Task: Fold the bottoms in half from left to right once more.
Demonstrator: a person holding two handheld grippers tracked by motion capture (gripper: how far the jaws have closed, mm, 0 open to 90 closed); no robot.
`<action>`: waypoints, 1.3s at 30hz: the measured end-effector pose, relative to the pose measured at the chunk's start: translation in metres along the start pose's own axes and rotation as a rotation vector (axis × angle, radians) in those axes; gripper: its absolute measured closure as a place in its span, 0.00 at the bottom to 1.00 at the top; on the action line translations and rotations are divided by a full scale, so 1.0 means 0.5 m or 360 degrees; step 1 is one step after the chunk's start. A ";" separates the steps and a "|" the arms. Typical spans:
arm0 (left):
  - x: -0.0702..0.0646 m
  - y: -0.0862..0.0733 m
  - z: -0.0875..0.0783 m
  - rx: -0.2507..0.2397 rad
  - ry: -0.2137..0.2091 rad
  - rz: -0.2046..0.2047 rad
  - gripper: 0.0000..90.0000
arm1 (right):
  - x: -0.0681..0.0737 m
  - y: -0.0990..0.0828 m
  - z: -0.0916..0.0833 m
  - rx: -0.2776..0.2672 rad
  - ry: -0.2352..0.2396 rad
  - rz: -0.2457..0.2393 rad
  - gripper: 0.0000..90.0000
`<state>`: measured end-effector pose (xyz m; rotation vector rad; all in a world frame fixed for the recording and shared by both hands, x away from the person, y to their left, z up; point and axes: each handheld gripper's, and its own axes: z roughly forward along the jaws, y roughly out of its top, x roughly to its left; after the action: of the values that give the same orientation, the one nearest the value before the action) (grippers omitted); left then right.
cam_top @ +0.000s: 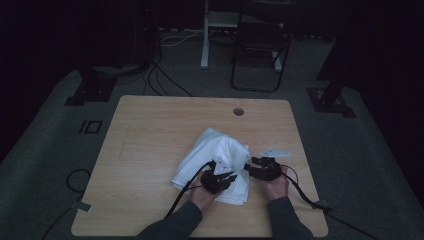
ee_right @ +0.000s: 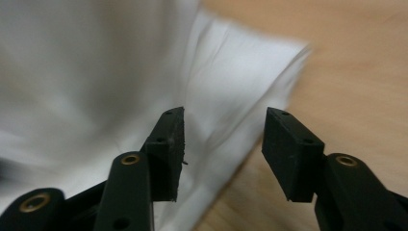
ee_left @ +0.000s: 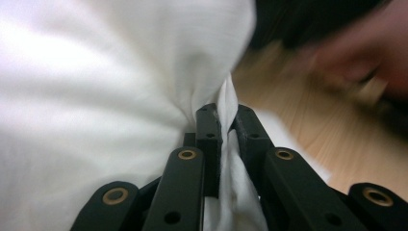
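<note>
We see a light wooden table point(cam_top: 150, 150) with rounded corners, standing on grey carpet. A round hole point(cam_top: 238, 111) sits near its far edge, toward one o'clock from the centre. A crumpled white cloth point(cam_top: 220, 155) lies on the tabletop, running from about the centre toward five o'clock. In the right gripper view the cloth's edge rests flat on the bare wood.

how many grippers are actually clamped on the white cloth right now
1. The left gripper pinches a fold of the white cloth at its near edge. The right gripper is open beside the cloth, holding nothing.
</note>
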<state>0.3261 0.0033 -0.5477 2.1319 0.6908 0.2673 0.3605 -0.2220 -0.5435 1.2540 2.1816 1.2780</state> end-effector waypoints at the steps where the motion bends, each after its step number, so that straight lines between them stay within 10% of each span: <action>1: -0.003 0.000 0.004 -0.0002 0.0009 0.0010 0.92 | 0.000 0.005 -0.015 -0.0033 0.0015 -0.0008 0.49; 12: -0.005 0.007 0.002 0.0005 0.0029 -0.0032 0.91 | 0.031 0.036 -0.085 -0.0185 0.0246 -0.0143 0.37; 17: -0.006 0.017 -0.016 -0.0026 -0.0031 -0.0050 0.77 | 0.038 0.071 -0.039 -0.0103 0.0063 -0.0147 0.88; 23: -0.024 0.069 -0.134 -0.0249 -0.0061 0.0014 0.63 | 0.007 0.077 -0.001 -0.0049 -0.0023 -0.0069 0.92; 27: 0.012 0.093 -0.223 -0.0383 0.0156 0.0036 0.62 | -0.007 0.070 0.010 -0.0003 -0.0074 -0.0060 0.91; 32: 0.101 0.071 -0.227 -0.0230 0.0337 -0.0064 0.62 | -0.020 0.061 0.019 0.0036 -0.0085 -0.0041 0.91; 36: 0.132 0.026 -0.174 -0.0049 0.0262 -0.0148 0.63 | -0.023 0.059 0.027 0.0060 -0.0090 -0.0045 0.90; 39: 0.124 -0.002 -0.160 -0.0081 0.0241 -0.0200 0.63 | -0.026 0.059 0.031 0.0078 -0.0101 -0.0049 0.90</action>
<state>0.3430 0.0925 -0.5029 2.0250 0.8929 0.3766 0.3934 -0.2177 -0.5297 1.2572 2.1911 1.1636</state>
